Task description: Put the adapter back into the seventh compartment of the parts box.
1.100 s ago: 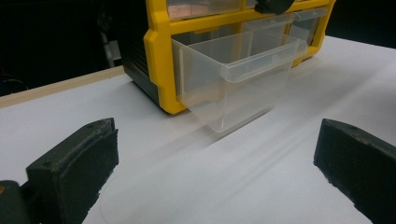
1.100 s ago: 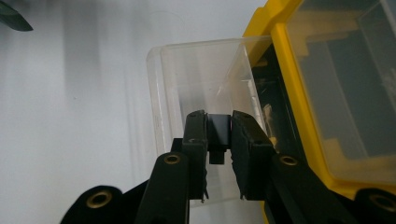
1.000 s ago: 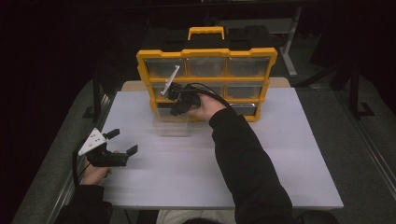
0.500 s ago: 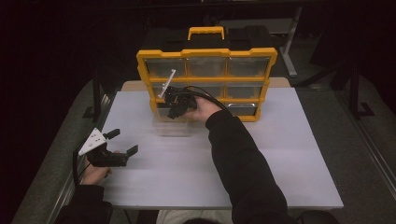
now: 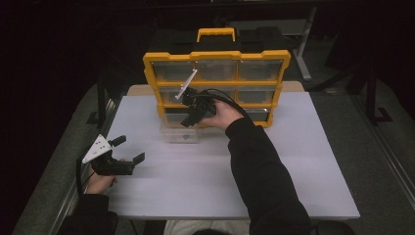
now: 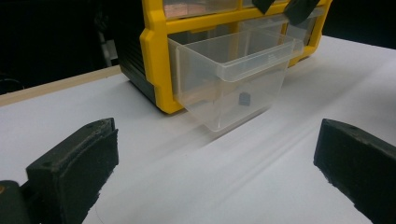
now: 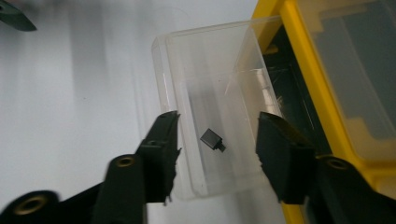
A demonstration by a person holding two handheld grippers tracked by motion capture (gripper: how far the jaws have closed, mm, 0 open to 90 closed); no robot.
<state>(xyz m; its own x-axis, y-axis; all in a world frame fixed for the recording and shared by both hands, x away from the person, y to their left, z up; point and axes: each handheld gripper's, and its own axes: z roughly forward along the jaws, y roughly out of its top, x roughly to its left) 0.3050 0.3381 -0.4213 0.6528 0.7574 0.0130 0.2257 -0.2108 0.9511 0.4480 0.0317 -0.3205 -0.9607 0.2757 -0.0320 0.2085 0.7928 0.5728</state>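
A: How do the jaws of the right gripper [image 7: 215,154] stand?

B: They have just been opening. Now they are apart above the clear drawer [image 7: 215,116], and the small black part [image 7: 213,139] lies loose on the drawer's bottom, not touched by the pads.

A: So which step is this?

B: I think the part is just dropped in. The drawer sticks out from the lowest row of the yellow organizer [image 5: 215,58]. Next, the hand must draw back and push the drawer in.

A: And the arms?

B: The right arm reaches forward over the table [image 5: 293,171], gripper tilted down. The left gripper [image 5: 126,149] rests near the table's left edge, jaws wide apart, empty.
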